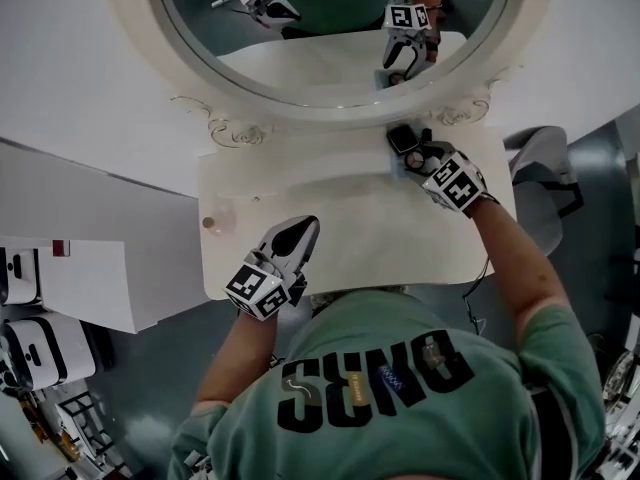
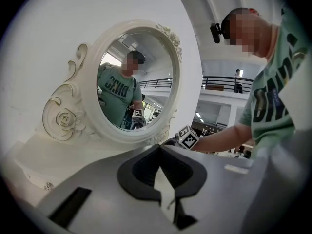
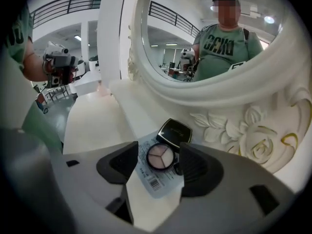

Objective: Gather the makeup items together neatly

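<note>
A round eyeshadow palette (image 3: 161, 156) on a pale blue card with a barcode lies flat on the white vanity table (image 1: 370, 238). A black square compact (image 3: 174, 131) (image 1: 402, 139) lies just beyond it, touching the card, close to the mirror's carved frame. My right gripper (image 3: 158, 165) (image 1: 412, 158) points down over the card. Its jaws stand open on either side of the palette, with no pad pressing on it. My left gripper (image 1: 300, 230) (image 2: 160, 172) hovers near the table's front edge, shut and empty.
A large oval mirror (image 1: 330, 28) with a rose-carved frame (image 3: 253, 130) stands along the table's back. A small pinkish round thing (image 1: 210, 223) sits at the table's left end. White devices (image 1: 40, 348) stand on the floor at left, a grey chair (image 1: 545, 183) at right.
</note>
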A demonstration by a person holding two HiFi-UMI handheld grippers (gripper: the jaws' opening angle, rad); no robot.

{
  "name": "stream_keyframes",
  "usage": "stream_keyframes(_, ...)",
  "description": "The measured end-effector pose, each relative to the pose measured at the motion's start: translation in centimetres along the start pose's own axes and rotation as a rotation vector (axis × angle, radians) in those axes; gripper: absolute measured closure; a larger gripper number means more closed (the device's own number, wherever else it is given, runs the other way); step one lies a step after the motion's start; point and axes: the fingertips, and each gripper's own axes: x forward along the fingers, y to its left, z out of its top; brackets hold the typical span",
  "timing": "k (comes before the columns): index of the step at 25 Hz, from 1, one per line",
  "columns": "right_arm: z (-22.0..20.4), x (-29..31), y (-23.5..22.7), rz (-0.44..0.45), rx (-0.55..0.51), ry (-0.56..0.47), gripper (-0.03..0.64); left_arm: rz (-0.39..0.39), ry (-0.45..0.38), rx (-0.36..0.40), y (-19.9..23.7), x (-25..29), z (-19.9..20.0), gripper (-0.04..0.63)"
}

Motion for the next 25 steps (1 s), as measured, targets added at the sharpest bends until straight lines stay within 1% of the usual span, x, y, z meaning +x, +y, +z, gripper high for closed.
stream_keyframes(2,-0.4,0.9,-0.6,0.0,-0.006,0.034,0.359,-0.002,0.006,-0.014,0.3,0.0,-0.4,0.586)
stream_keyframes(6,-1.3,2.5,-0.9,0.031,-0.018,0.097,0.371,0.001,0.018,-0.038,1.0,-0.2,-1.1,0.586)
stream_keyframes(13,-1.2,2.7,-1.1,0.057,-0.006,0.13,0.397,0.007,0.019,-0.042,1.7,-0.5,-1.0,0.586)
stream_keyframes(17,-2.1,3.0,-0.9,0.065,0.01,0.166,0.396,0.007,0.021,-0.043,1.9,-0.5,-0.9,0.586)
stream_keyframes(21,-2.2,3.2,-0.9,0.08,0.005,0.173,0.4,0.009,0.023,-0.043,1.9,-0.5,-0.9,0.586)
stream_keyframes(25,-1.5,2.6,-0.5,0.098,-0.005,0.136,0.403,0.011,0.022,-0.042,1.8,-0.6,-1.0,0.586)
